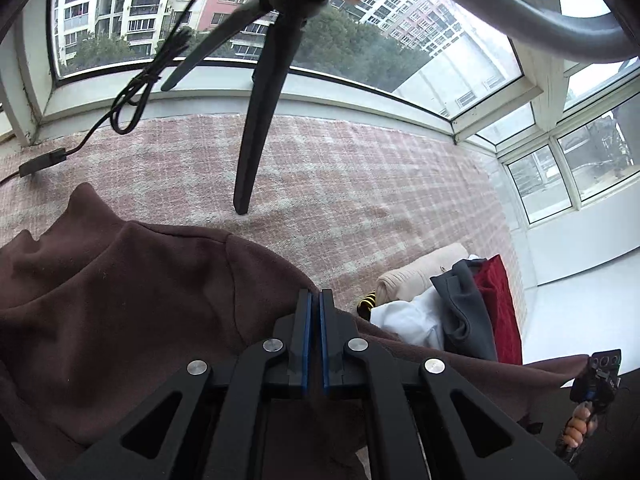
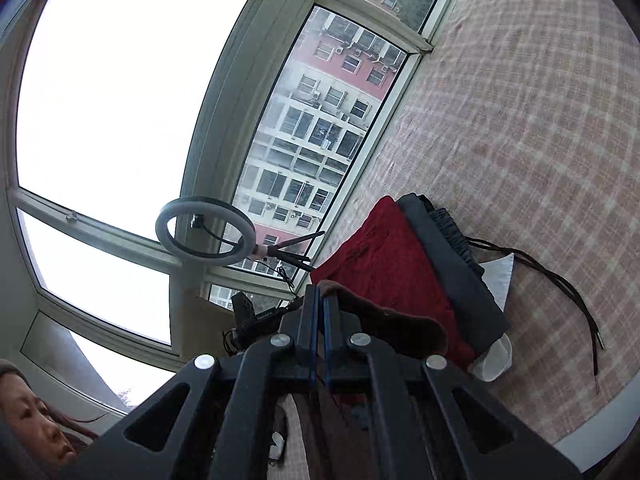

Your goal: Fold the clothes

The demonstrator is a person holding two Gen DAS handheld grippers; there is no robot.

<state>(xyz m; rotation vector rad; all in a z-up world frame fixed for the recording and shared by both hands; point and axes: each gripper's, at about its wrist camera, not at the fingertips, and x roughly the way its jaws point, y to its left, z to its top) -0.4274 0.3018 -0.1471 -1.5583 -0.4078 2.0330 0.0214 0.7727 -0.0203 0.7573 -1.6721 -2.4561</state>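
Left hand-held gripper [image 1: 314, 300] clamped on brown garment [image 1: 120, 300], spread left of and under it. Right hand-held gripper [image 2: 321, 300] pinches its other edge. Folded pile [image 2: 416, 268] beyond, right. Brown fold just starting, judging by this.

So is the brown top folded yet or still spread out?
Not folded: the brown top is draped loosely over the pink blanket, one edge pulled out sideways.

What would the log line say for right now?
left tongs: shut on brown garment | right tongs: shut on brown garment | folded pile: red knit, grey garment | surface: pink plaid blanket
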